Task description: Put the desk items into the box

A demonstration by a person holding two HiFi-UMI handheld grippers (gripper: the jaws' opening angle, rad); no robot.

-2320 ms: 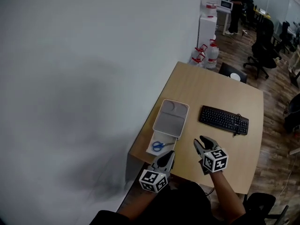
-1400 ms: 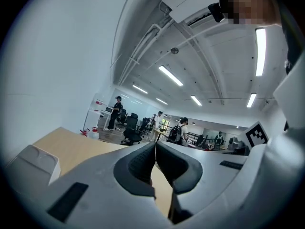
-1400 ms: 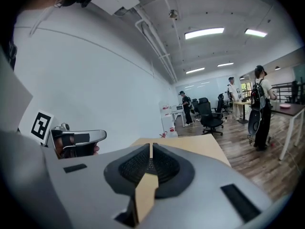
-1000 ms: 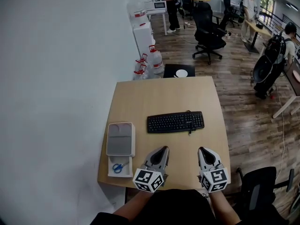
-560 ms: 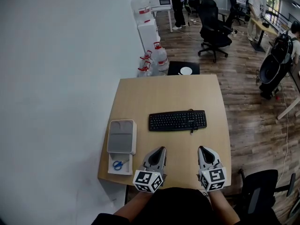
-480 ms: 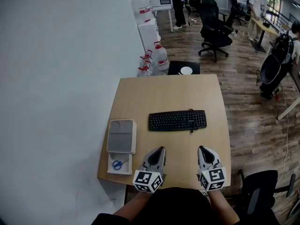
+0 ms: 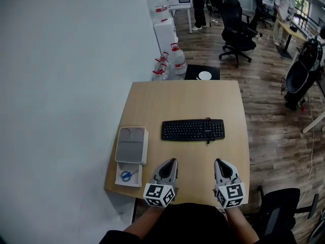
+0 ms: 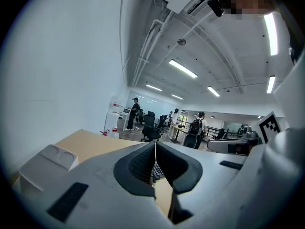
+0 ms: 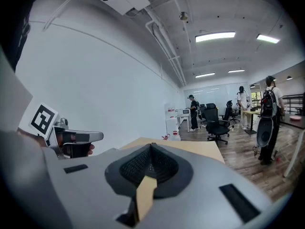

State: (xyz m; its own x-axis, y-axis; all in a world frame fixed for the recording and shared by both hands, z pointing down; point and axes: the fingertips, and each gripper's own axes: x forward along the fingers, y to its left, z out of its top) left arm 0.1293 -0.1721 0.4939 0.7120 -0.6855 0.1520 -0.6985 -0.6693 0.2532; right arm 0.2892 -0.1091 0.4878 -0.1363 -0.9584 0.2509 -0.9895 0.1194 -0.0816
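A black keyboard (image 7: 193,130) lies across the middle of the wooden desk (image 7: 188,98). At the desk's left edge sits a shallow grey-white box (image 7: 131,145) with nothing in it. Just in front of it, blue-handled scissors (image 7: 126,175) lie on a white tray (image 7: 136,177). My left gripper (image 7: 171,161) and right gripper (image 7: 220,162) hover side by side over the desk's near edge, both shut and holding nothing. In the left gripper view the jaws (image 8: 155,149) meet, with the box (image 8: 47,161) to their left. The right gripper's (image 9: 151,149) jaws are also pressed together.
A white wall runs along the desk's left side. Beyond the far edge stand water bottles (image 7: 172,62) and a black stool with a white dish (image 7: 204,75). Office chairs (image 7: 238,34) and people fill the room behind. A black chair (image 7: 277,212) is at my right.
The head view has swung from skewed to square on the desk. Both grippers stay shut near the front edge, and nothing on the desk has moved.
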